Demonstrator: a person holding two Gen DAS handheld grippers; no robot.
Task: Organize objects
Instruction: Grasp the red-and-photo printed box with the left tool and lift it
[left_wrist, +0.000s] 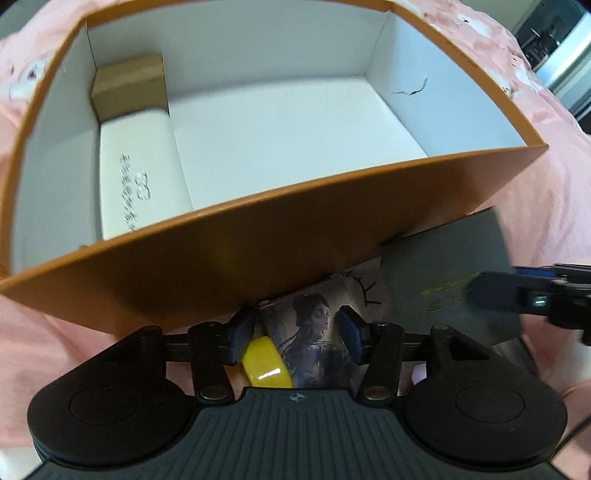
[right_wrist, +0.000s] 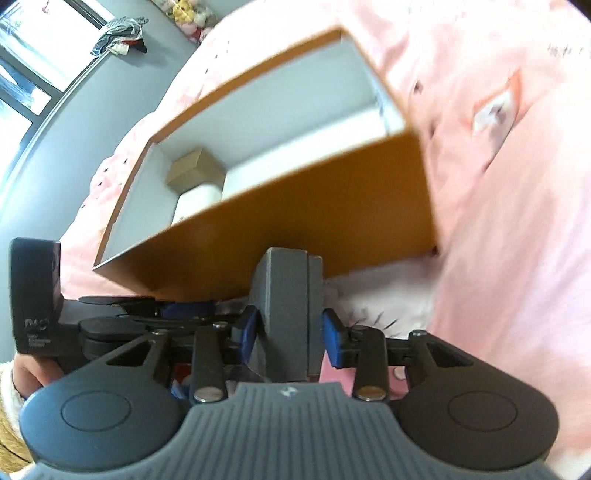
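An orange box (left_wrist: 258, 236) with white inner walls lies open on pink bedding (left_wrist: 554, 184). Inside, at its left, sit a small brown box (left_wrist: 129, 85) and a white case (left_wrist: 140, 173). In front of the orange box, my left gripper (left_wrist: 295, 334) stands open over an illustrated card (left_wrist: 317, 332) and a yellow object (left_wrist: 264, 362); its pads press on neither. My right gripper (right_wrist: 290, 332) is shut on a grey box (right_wrist: 284, 295), held on edge against the orange box (right_wrist: 295, 221). The grey box (left_wrist: 443, 269) also shows in the left wrist view.
Pink bedding (right_wrist: 517, 221) surrounds the orange box on all sides. The left gripper's black body (right_wrist: 33, 295) stands close on the left, with a hand (right_wrist: 26, 369) below it. A window (right_wrist: 22, 55), hanging clothes (right_wrist: 122, 35) and plush toys (right_wrist: 188, 18) lie far behind.
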